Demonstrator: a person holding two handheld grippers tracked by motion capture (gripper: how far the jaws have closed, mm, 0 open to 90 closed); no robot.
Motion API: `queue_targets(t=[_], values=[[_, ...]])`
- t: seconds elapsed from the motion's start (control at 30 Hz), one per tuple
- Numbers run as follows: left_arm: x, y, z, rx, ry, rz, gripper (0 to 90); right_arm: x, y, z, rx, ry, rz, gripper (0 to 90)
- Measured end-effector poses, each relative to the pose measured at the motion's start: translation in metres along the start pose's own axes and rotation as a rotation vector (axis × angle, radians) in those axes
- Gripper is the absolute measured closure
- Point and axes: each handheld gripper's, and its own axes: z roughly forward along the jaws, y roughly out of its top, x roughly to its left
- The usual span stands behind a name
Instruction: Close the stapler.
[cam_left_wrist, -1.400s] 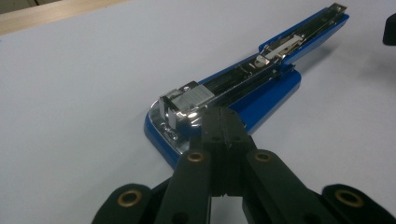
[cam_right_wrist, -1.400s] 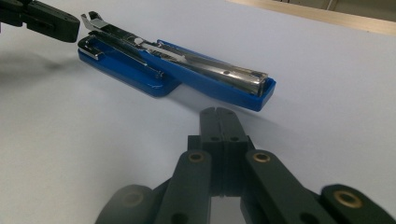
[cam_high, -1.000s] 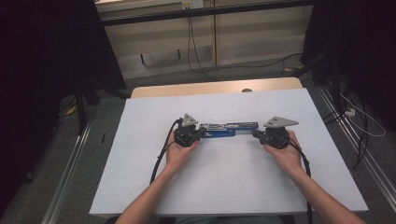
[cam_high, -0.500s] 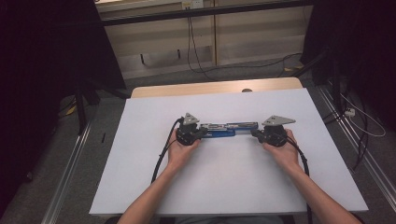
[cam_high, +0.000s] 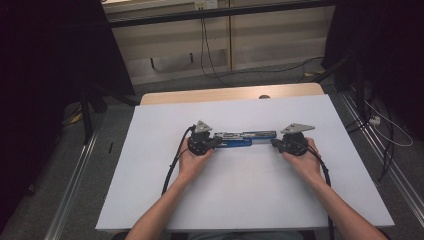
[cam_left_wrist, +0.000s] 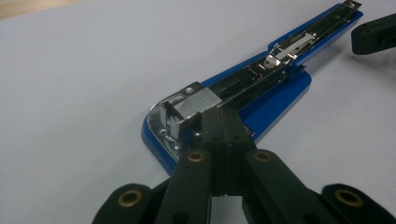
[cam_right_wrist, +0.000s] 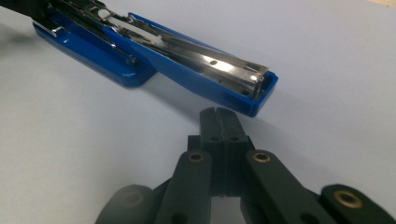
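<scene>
A blue stapler (cam_high: 240, 138) lies swung open flat on the white table (cam_high: 240, 195), its metal magazine facing up. My left gripper (cam_high: 215, 143) is shut, and its joined tips (cam_left_wrist: 223, 116) rest against the stapler's (cam_left_wrist: 275, 86) chrome head end on the blue base, with nothing between the jaws. My right gripper (cam_high: 275, 143) is shut too. Its tips (cam_right_wrist: 217, 114) sit just short of the blue end of the stapler's (cam_right_wrist: 187, 51) opened arm, with a narrow gap to it. The right gripper's black jaw (cam_left_wrist: 373, 32) shows at the far end in the left gripper view.
White sheet covers the table around the stapler, with a bare wooden strip (cam_high: 230, 93) at the far edge. Cables (cam_high: 172, 165) trail from both grippers toward the person. Metal rails (cam_high: 75, 190) run along the floor on both sides.
</scene>
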Motion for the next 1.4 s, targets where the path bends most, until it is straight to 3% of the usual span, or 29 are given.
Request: queue_targets(t=[0.37,0.77,1.0,1.2,1.4], values=[[-0.001,0.001,0.000,0.005,0.009,0.017,90.0,0.000,0.001,0.004,0.047,-0.029,-0.021,90.0],[-0.003,0.001,0.001,0.007,0.015,0.034,90.0,0.000,0.004,0.008,0.053,-0.033,-0.026,90.0],[-0.002,0.001,0.001,0.003,0.010,0.020,90.0,0.000,0.006,0.010,0.057,-0.038,-0.033,90.0],[-0.001,0.000,0.001,0.002,0.004,0.020,90.0,0.004,0.006,0.010,0.050,-0.060,-0.064,90.0],[-0.001,0.000,0.001,0.002,-0.002,0.024,90.0,0.001,0.006,0.011,0.044,-0.045,-0.041,90.0]])
